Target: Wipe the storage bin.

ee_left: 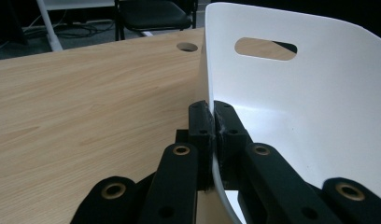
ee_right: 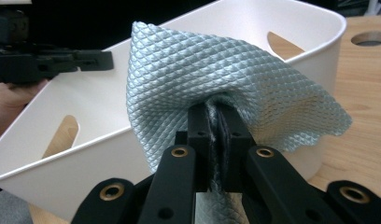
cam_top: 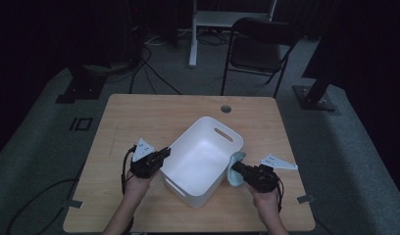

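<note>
Jaws pinch the basin (cam_top: 204, 156) rim and cloth (ee_right: 216, 79), table (cam_top: 139, 122) around.

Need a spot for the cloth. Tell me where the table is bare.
Bare wood runs along the table far edge, between the cable hole and the tub, and down the left side. It is crowded near the tub, where the left gripper clamps its wall and the right gripper holds the cloth.
</note>
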A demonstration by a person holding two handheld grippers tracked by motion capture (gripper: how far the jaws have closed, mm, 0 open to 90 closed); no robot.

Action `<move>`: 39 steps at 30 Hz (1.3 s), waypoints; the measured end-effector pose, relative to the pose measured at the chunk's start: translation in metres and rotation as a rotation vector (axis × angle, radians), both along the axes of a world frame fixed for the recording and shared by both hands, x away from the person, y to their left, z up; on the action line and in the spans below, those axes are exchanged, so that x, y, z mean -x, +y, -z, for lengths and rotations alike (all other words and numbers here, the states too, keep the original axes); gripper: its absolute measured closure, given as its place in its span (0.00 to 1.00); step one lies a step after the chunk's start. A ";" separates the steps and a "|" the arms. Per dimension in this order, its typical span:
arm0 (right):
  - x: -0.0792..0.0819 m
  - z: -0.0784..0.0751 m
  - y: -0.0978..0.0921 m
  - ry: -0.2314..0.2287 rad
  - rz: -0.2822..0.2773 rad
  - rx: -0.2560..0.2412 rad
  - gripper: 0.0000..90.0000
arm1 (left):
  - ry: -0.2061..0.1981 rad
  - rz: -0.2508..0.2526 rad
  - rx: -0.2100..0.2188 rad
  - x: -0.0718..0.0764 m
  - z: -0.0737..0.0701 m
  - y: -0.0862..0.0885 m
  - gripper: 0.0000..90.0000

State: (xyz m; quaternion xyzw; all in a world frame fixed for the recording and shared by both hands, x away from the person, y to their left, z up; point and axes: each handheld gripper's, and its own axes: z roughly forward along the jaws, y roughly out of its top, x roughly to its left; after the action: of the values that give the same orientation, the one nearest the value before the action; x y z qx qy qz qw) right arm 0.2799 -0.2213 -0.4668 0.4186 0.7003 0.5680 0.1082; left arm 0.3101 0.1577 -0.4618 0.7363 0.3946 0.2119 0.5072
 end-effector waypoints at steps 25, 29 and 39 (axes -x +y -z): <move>0.008 0.003 0.010 0.005 -0.045 0.033 0.95 | 0.001 -0.003 0.000 -0.001 0.000 -0.002 0.98; 0.005 0.014 0.012 0.050 -0.053 0.036 0.95 | -0.006 -0.010 -0.012 0.000 -0.001 -0.003 0.98; 0.011 0.004 0.011 0.021 -0.075 0.011 0.95 | -0.004 -0.002 -0.011 0.000 0.000 -0.004 0.98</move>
State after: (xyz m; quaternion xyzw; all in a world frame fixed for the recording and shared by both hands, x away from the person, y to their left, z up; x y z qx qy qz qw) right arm 0.2693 -0.2098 -0.4711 0.3975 0.7196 0.5634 0.0820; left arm 0.3103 0.1538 -0.4613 0.7382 0.3931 0.2159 0.5039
